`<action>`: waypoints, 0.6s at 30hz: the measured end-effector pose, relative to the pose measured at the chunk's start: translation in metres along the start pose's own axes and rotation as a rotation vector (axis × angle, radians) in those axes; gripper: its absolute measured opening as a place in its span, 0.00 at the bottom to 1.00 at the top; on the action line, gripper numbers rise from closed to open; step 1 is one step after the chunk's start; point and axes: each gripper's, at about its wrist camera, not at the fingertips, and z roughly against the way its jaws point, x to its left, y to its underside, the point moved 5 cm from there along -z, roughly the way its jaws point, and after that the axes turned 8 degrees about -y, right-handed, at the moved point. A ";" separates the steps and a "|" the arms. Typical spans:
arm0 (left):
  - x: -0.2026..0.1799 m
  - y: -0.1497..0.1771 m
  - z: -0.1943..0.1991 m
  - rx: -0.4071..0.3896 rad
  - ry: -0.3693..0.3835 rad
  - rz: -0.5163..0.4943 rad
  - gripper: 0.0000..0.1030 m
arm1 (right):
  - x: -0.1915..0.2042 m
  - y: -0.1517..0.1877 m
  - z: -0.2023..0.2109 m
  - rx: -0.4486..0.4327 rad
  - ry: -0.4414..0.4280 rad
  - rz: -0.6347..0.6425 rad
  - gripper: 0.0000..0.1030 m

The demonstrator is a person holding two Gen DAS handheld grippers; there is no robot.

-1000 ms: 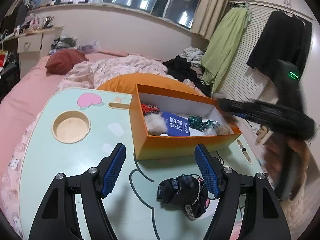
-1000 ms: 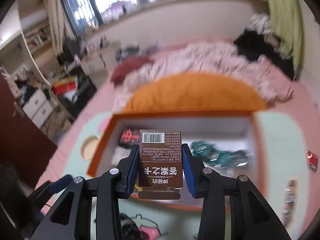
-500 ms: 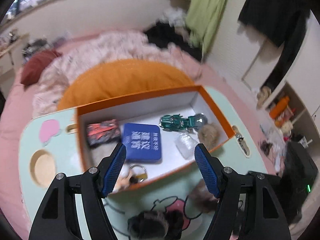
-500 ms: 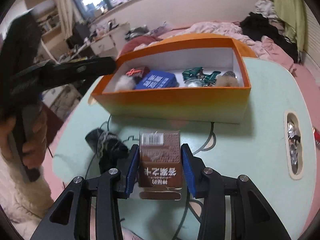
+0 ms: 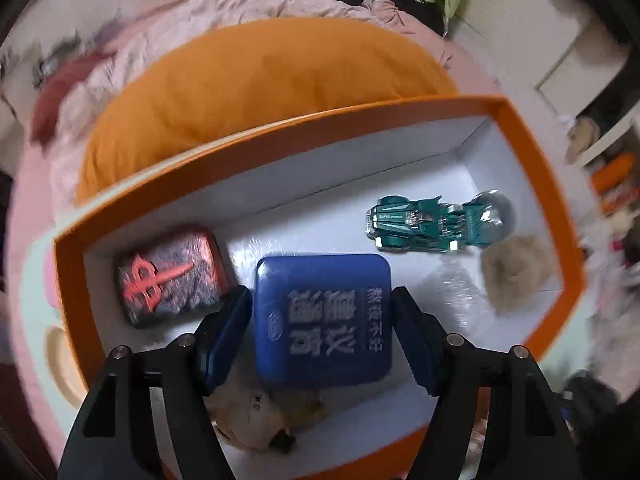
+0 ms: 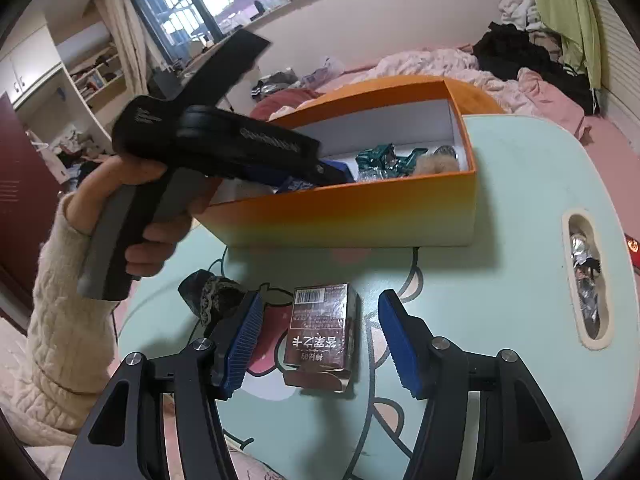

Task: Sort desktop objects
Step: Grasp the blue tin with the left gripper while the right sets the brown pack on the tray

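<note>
Blue tin (image 5: 324, 320), lower edge blurred

Left claw (image 5: 322, 322), gripped by a bare hand (image 6: 132, 200) at frame left, reaches forward, fingers spread; right claw (image 6: 320, 336) gapes wide, low centre.

**Box released, tin approached**

My right gripper (image 6: 320, 336) has let go of the brown card box (image 6: 320, 334), now standing on the table. My left gripper (image 5: 322, 332) has dropped into the orange box (image 5: 532, 184), straddling the blue tin (image 5: 324, 320).
</note>
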 end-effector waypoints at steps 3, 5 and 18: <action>-0.005 0.004 0.000 -0.033 -0.018 -0.006 0.67 | -0.001 0.002 -0.004 0.014 -0.001 0.000 0.58; -0.006 0.005 0.001 -0.058 -0.028 -0.016 0.65 | -0.005 0.003 -0.003 0.016 -0.003 -0.004 0.58; 0.045 0.092 0.138 -0.436 0.204 0.108 0.65 | -0.011 -0.020 0.035 -0.086 0.039 0.025 0.58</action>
